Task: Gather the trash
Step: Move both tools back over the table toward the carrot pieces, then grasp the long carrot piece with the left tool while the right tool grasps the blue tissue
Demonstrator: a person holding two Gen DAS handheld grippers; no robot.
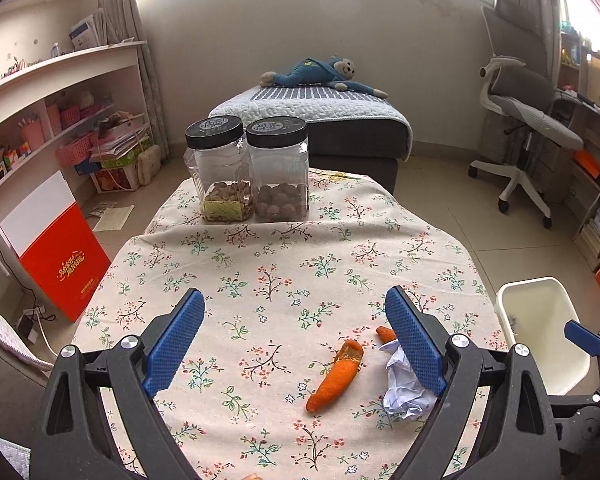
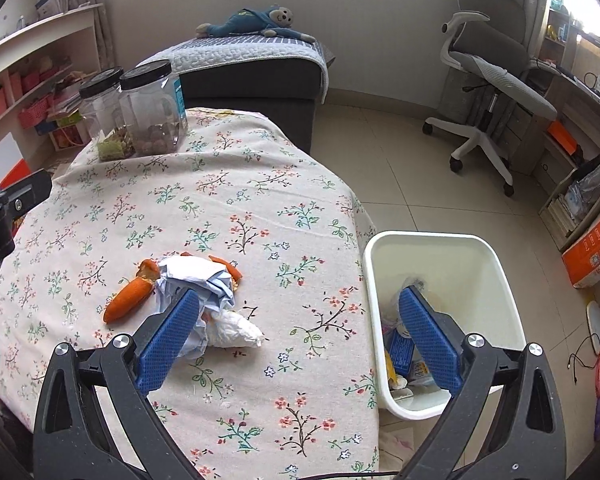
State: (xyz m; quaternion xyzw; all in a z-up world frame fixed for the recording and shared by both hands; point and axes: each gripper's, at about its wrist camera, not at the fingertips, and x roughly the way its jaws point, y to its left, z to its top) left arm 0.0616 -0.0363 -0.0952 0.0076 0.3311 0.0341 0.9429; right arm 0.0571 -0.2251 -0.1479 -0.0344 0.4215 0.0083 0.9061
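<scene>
Both tools gaping, nothing held. Left tool (image 1: pixel 294 344) hovers over the tabletop (image 1: pixel 300 248); right tool (image 2: pixel 300 340) sits over the tabletop's right edge, one finger over the trash pile, the other over the white bin (image 2: pixel 496 264) on the floor just beside.

Trash is clustered near that edge: crumpled paper (image 2: pixel 196 280), orange peel (image 2: pixel 130 298) touching its left side, smaller peel bits (image 2: pixel 228 266) behind, white tissue wad (image 2: pixel 236 332) in front. Bin already has some wrappers in it.

Handling guess: paper and tissue are light, soft and crush easily, so pinch across the bulk. Peel is limp, maybe slick; grab mid-length across the narrow width. Jars (image 1: pixel 248 168) are far off, no clash risk.
</scene>
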